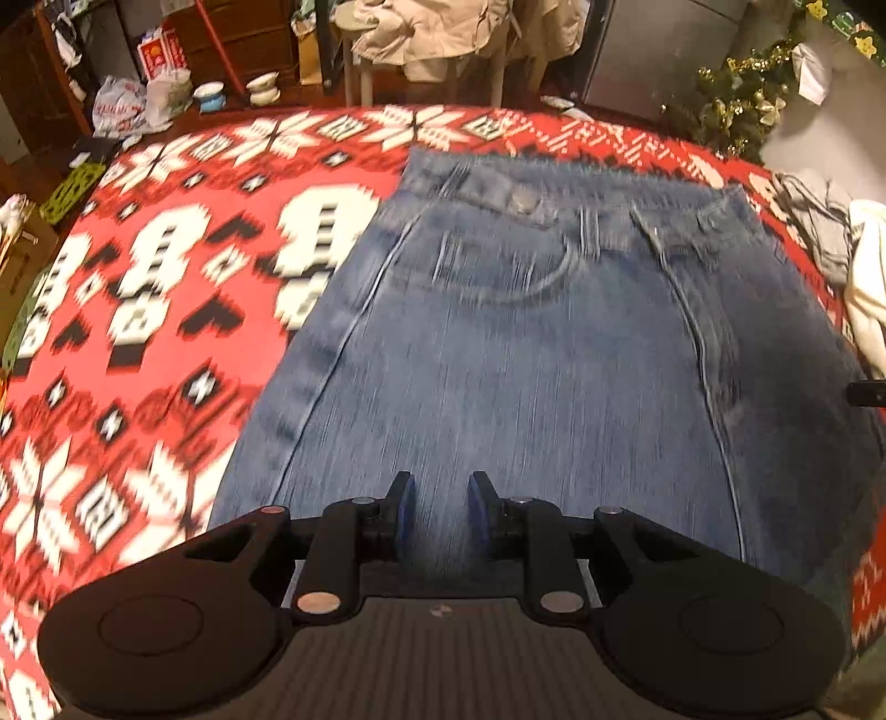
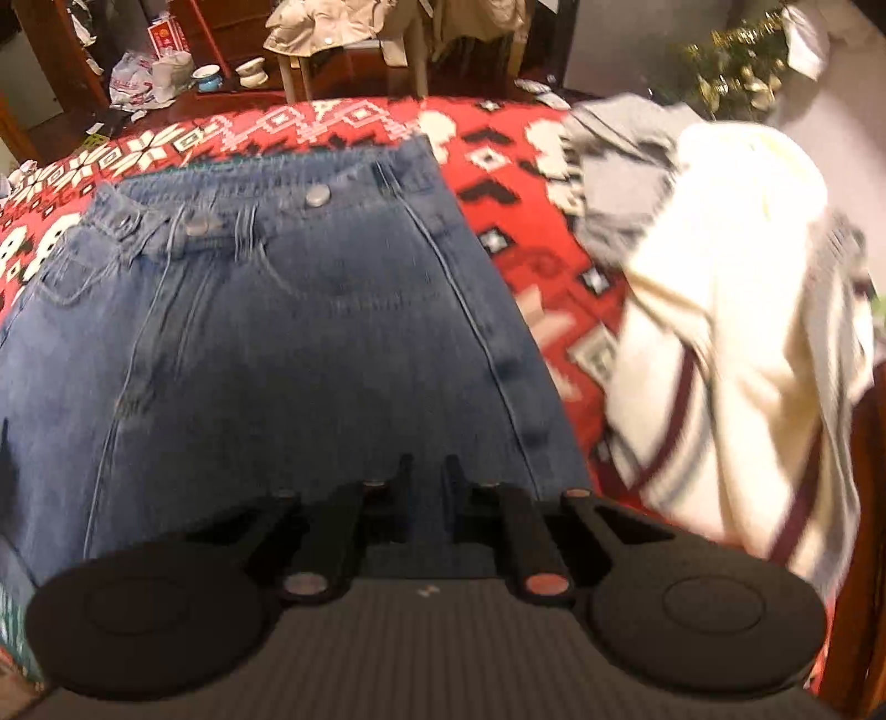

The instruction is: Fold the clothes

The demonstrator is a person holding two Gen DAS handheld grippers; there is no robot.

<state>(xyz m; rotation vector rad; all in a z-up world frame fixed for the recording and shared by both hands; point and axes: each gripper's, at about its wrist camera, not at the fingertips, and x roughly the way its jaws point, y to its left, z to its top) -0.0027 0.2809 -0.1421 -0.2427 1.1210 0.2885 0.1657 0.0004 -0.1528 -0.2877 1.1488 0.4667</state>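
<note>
A pair of blue jeans (image 1: pixel 526 354) lies flat on the red patterned blanket (image 1: pixel 166 288), waistband at the far side. It also shows in the right wrist view (image 2: pixel 310 343). My left gripper (image 1: pixel 440 498) is open a little, above the jeans' left-middle part, with nothing between the jaws. My right gripper (image 2: pixel 429 476) is open a narrow gap above the jeans near their right side seam, also empty. Both views are blurred by motion.
A cream garment with dark red stripes (image 2: pixel 736 332) and a grey garment (image 2: pixel 620 183) are piled on the blanket (image 2: pixel 531 221) right of the jeans. Beyond the bed are a stool with beige clothes (image 1: pixel 432 33), bags and cups on the floor (image 1: pixel 166 94), and a decorated tree (image 1: pixel 742 99).
</note>
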